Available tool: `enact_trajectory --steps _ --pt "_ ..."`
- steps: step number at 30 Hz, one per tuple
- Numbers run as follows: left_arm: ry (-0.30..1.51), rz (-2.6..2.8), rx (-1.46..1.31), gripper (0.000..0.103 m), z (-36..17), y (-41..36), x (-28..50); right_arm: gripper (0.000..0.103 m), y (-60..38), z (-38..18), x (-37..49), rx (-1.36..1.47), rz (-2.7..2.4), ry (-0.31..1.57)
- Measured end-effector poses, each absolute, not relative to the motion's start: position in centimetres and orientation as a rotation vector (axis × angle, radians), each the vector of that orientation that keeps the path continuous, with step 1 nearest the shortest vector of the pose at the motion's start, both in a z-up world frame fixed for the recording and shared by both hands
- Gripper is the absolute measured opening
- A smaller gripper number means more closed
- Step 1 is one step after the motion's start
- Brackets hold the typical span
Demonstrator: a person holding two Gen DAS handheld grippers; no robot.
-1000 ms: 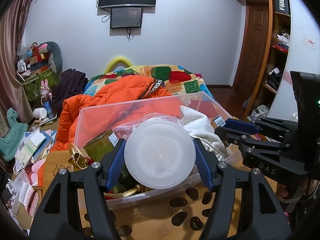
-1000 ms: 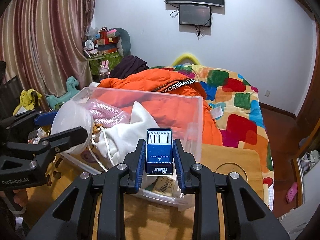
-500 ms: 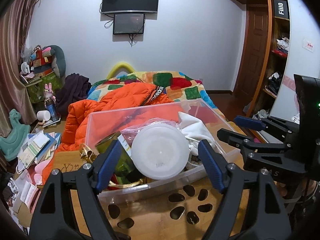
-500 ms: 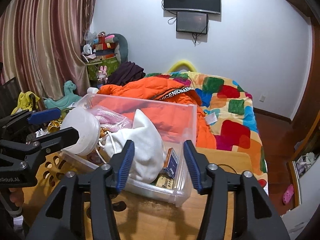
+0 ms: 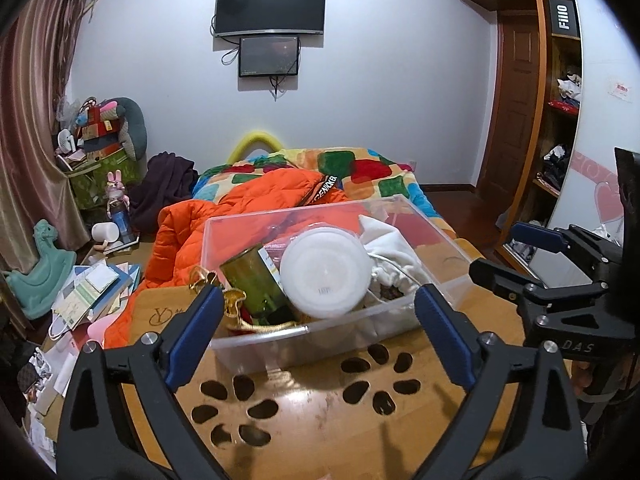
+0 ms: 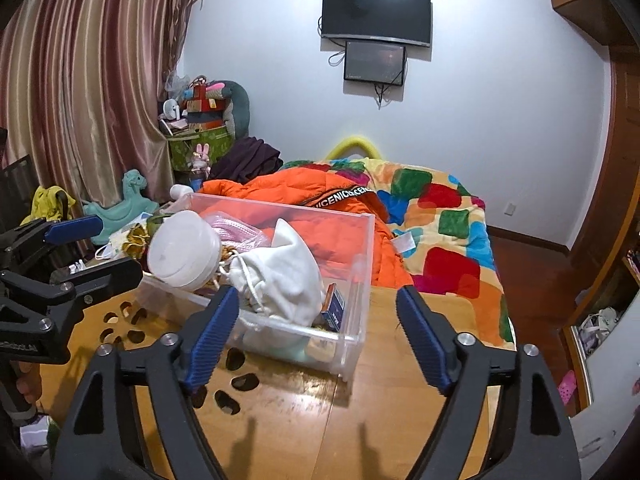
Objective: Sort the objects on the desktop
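With both your tongs spread wide and empty, left gripper (image 5: 316, 320) and right gripper (image 6: 318, 332) face the bin (image 6: 362, 276) on the table (image 6: 304, 404). Inside it: tub (image 5: 325, 273), pouch (image 6: 280, 276), blue box (image 6: 333, 306), green jar (image 5: 252, 280). Bed (image 6: 440, 208) sits behind.

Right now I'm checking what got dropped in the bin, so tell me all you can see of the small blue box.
The small blue box looks like printed cardboard, dark blue with a paler edge. It stands tilted in the right end of the clear plastic bin, leaning against the white drawstring bag. Its lower part is hidden behind the bin's wall. No fingers touch it.
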State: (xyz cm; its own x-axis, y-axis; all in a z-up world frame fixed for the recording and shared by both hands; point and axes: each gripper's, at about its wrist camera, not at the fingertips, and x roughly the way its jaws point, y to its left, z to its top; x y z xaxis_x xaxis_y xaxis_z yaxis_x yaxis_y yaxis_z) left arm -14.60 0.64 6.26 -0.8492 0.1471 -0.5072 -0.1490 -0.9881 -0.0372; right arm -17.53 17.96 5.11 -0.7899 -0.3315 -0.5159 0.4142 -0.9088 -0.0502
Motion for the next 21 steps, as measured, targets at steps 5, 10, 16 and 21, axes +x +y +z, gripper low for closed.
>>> enact_trajectory --steps 5,10,16,21 --pt "0.036 2.924 -0.761 0.097 6.4 0.9 -12.9 0.083 18.2 5.4 -15.7 0.714 -2.64 0.215" --pt "0.011 2.955 -0.74 0.097 6.4 0.6 -11.3 0.088 18.8 5.0 -14.2 0.724 -2.632 0.162" --pt "-0.018 2.976 -0.724 0.097 6.1 0.5 -9.9 0.09 19.8 4.5 -12.8 0.736 -2.632 0.098" --pt "-0.021 2.966 -0.729 0.097 5.5 0.8 -9.5 0.09 20.1 3.8 -12.0 0.751 -2.624 0.077"
